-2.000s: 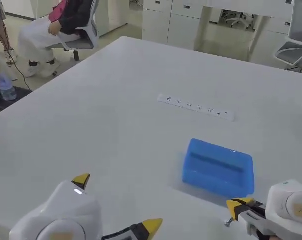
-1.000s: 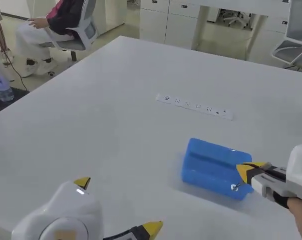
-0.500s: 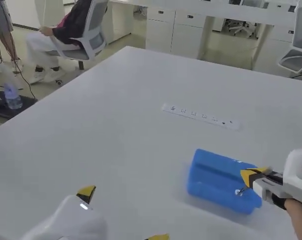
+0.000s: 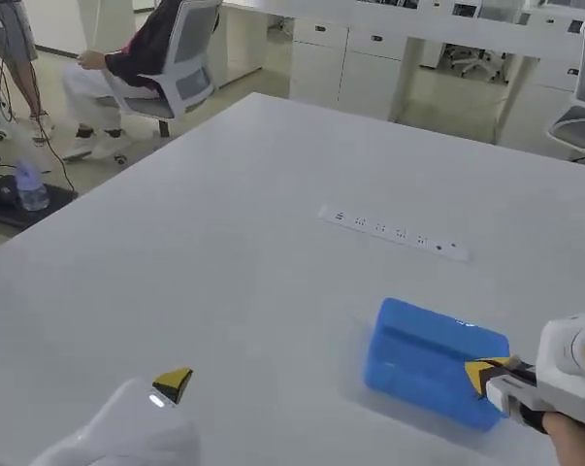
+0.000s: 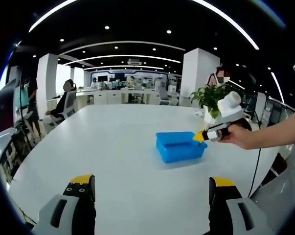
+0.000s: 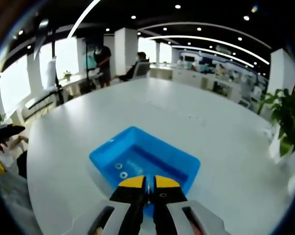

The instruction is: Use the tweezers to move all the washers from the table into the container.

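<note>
Two small silver metal washers [image 6: 121, 166] lie inside the blue plastic rectangular container [image 6: 172, 151], lower centre of the right gripper view. My right gripper [image 6: 146, 182] hangs over its near rim, jaws pinched nearly together; tweezers I cannot make out. My left gripper [image 5: 151, 181], bottom of its view, gapes wide. I'd release low, inside the walls.

The left hand-held gripper [image 5: 150, 182] gapes wide — right hand-held gripper [image 6: 146, 182] clamped tight.
</note>
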{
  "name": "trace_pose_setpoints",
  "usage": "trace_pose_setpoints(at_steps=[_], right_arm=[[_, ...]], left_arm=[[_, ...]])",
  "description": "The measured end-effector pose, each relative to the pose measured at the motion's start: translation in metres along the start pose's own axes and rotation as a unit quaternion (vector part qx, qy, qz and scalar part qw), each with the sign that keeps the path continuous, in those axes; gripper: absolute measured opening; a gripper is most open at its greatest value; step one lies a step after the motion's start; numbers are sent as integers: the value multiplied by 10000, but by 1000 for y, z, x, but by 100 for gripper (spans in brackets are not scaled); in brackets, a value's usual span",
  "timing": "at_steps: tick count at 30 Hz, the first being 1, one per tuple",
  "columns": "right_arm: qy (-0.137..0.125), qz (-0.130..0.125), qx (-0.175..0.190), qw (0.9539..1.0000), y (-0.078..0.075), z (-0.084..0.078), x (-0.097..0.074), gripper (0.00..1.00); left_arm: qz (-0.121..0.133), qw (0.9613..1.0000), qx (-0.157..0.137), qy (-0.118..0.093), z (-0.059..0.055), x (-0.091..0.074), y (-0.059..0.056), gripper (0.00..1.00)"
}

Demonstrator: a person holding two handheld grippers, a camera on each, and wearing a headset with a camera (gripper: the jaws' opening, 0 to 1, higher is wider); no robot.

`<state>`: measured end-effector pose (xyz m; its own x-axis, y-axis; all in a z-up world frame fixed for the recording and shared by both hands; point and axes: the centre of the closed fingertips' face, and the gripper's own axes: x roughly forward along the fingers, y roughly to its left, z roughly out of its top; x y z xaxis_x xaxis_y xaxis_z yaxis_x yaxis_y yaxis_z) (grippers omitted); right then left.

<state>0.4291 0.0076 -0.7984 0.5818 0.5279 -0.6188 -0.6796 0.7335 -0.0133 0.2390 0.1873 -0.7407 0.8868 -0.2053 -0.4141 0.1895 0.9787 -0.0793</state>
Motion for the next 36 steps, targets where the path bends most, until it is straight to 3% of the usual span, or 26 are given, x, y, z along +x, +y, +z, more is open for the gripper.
trace_pose_setpoints(at_steps=[5, 12, 22, 26, 30, 33, 36], right_arm=[[47, 27, 17, 10000, 3, -2, 0, 2], [190, 95, -37, 9998, 5, -14, 5, 2], [99, 123, 27, 9999, 4, -11, 3, 3], [-124, 106, -54, 9999, 3, 8, -10, 3], [-451, 122, -143, 9988, 4, 29, -30, 3], [-679, 168, -227, 9973, 11, 41, -51, 3], [-787, 196, -353, 9961, 18, 45, -63, 3]], left_arm=[[-49, 9999, 153, 23, 7, -2, -2, 99], [-22, 9994, 336, -110, 28, -5, -7, 99], [-92, 9982, 576, -131, 48, -6, -15, 99], [-246, 9979, 478, -349, 62, -8, -25, 99], [-467, 9957, 725, -328, 69, -7, -39, 99], [-702, 9933, 813, -434, 80, -7, -52, 99], [-779, 9912, 965, -461, 87, -7, -58, 72]])
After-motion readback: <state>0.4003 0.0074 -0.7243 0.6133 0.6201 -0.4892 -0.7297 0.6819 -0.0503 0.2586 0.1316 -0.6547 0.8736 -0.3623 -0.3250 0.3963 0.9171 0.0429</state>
